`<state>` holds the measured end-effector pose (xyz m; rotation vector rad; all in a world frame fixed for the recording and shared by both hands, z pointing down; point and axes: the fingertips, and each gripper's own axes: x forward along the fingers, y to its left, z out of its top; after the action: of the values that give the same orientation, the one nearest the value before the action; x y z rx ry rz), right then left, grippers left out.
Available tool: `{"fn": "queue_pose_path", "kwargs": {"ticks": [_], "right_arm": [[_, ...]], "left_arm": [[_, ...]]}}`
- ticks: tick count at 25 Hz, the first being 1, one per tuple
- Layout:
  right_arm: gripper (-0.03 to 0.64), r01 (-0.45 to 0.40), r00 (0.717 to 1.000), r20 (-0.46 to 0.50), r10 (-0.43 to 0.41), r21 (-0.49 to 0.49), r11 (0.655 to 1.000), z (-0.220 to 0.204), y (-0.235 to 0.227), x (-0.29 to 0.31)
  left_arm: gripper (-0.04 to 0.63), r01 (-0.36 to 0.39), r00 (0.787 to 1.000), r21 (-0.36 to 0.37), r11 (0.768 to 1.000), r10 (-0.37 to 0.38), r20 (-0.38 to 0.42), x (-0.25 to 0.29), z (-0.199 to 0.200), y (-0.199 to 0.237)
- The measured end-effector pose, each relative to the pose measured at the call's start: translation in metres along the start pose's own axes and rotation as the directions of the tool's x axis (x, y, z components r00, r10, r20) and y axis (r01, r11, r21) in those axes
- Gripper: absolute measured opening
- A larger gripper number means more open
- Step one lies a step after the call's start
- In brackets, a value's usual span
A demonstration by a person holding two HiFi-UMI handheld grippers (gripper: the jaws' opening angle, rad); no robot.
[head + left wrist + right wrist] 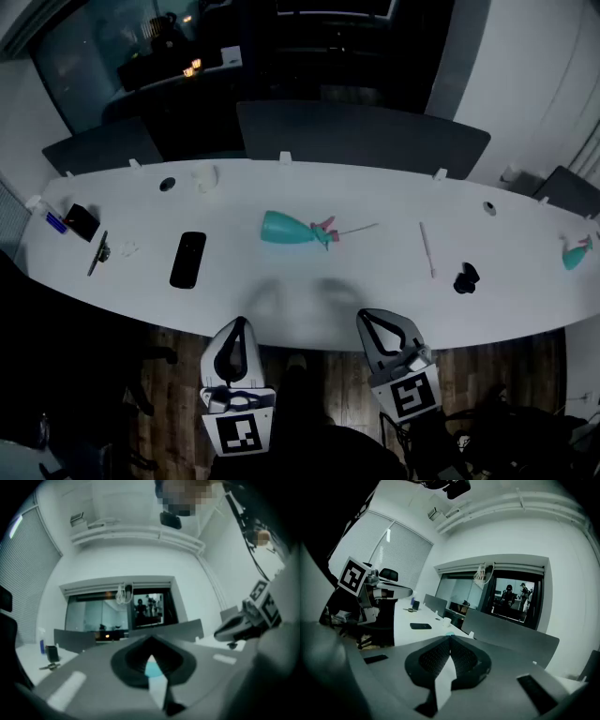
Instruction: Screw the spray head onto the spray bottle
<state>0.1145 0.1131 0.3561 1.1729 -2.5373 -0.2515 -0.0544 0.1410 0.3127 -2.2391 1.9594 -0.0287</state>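
We hold the left gripper (238, 328) and right gripper (373, 321) closed on nothing, just short of the white table's (309, 323) curved near edge. Ahead, between them, a smooth teal spray bottle (286, 228) lies on its side amid open tabletop. The pink-trimmed spray head (325, 231) lies at its neck, thin tube trailing right.

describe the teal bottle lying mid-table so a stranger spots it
Take the long white table and look at its middle. The teal spray bottle lies on its side there, neck toward the pink spray head. The only other teal object sits at the table's far right end.
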Motion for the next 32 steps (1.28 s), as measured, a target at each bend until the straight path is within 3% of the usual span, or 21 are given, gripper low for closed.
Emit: {"fn": "queue_pose_path", "kwargs": {"ticks": [4,11,18,21,28,32], "right_arm": [[0.005,0.001,1.000,-0.024,0.000,0.046,0.999,-0.001,-0.017,0.057],[0.005,0.045,0.994,-0.096,-0.042,0.034,0.998,-0.017,-0.054,0.132],[0.005,0.054,0.992,-0.121,-0.039,0.129,0.990,-0.033,-0.074,0.163],[0.005,0.041,0.989,-0.148,-0.022,0.122,0.992,-0.041,-0.086,0.168],[0.005,-0.074,0.974,-0.203,0.098,0.125,0.989,-0.062,-0.096,0.176],[0.005,-0.220,0.919,-0.294,0.262,0.167,0.961,-0.086,-0.089,0.187]], "left_arm": [[0.003,0.048,0.999,0.000,0.999,-0.048,-0.010,0.051,-0.011,0.022],[0.003,0.175,0.985,0.002,0.985,-0.175,-0.007,0.133,-0.032,0.034],[0.003,0.217,0.974,-0.031,0.976,-0.219,-0.052,0.182,-0.056,0.027],[0.003,0.202,0.977,-0.051,0.978,-0.205,-0.064,0.196,-0.063,0.024],[0.003,0.142,0.982,-0.073,0.987,-0.150,-0.118,0.213,-0.071,0.016],[0.003,0.111,0.982,-0.069,0.991,-0.120,-0.143,0.213,-0.079,0.019]]}}
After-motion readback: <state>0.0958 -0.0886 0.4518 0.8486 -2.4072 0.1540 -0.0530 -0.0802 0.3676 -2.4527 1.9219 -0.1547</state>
